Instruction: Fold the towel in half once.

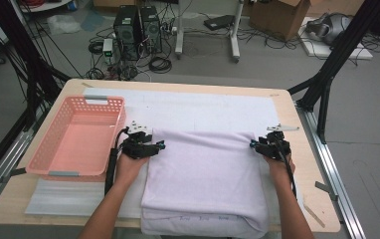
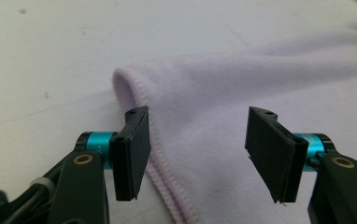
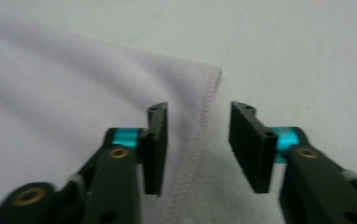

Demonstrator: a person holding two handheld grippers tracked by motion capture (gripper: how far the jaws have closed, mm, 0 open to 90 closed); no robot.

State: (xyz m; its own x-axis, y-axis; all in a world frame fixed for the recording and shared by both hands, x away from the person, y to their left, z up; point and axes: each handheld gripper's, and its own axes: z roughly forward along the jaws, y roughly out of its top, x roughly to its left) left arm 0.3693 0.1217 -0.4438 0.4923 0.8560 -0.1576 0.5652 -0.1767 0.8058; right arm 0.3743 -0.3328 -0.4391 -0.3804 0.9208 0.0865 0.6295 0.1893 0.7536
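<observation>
Lilac towel (image 1: 205, 179) folded on table centre, beside pink basket (image 1: 76, 137); left gripper (image 2: 197, 149) and right gripper (image 3: 197, 144) parted, empty, straddling far corner hems; further folding and basket placement judged outstanding.

Black hand-held gripper (image 2: 197, 140) jaws, teal collars, brass screws, trailing black cables

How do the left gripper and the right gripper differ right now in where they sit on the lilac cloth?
The left gripper sits at the far left corner of the lilac cloth, beside the pink basket; the right gripper sits at the far right corner, with no basket near. The left gripper's jaws stand wider apart than the right gripper's. Both are open, straddling the cloth's stitched edge without pinching it.
</observation>
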